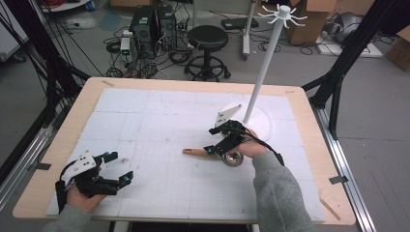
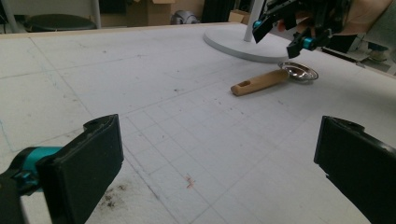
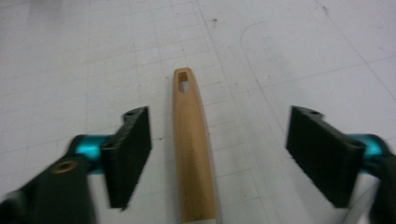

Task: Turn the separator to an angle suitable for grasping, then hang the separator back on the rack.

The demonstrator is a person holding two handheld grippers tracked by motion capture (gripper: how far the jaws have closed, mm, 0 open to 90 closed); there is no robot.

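A small ladle lies flat on the white gridded mat, its wooden handle (image 1: 196,152) pointing left and its metal bowl (image 1: 233,159) to the right. My right gripper (image 1: 211,140) hovers just over the handle, open. In the right gripper view its jaws straddle the handle (image 3: 191,149) without touching it, and the hanging hole at the handle's tip points away. My left gripper (image 1: 120,167) rests open near the table's front left, with nothing between its jaws. From the left gripper view (image 2: 219,163) the ladle (image 2: 259,82) and the right gripper (image 2: 279,37) show farther off.
A white stand with hooks on top (image 1: 263,72) rises from a round base (image 1: 263,121) just behind my right hand. The wooden table's rim (image 1: 309,145) frames the mat. Beyond the table are a black stool (image 1: 208,41), computer towers (image 1: 154,24) and cardboard boxes.
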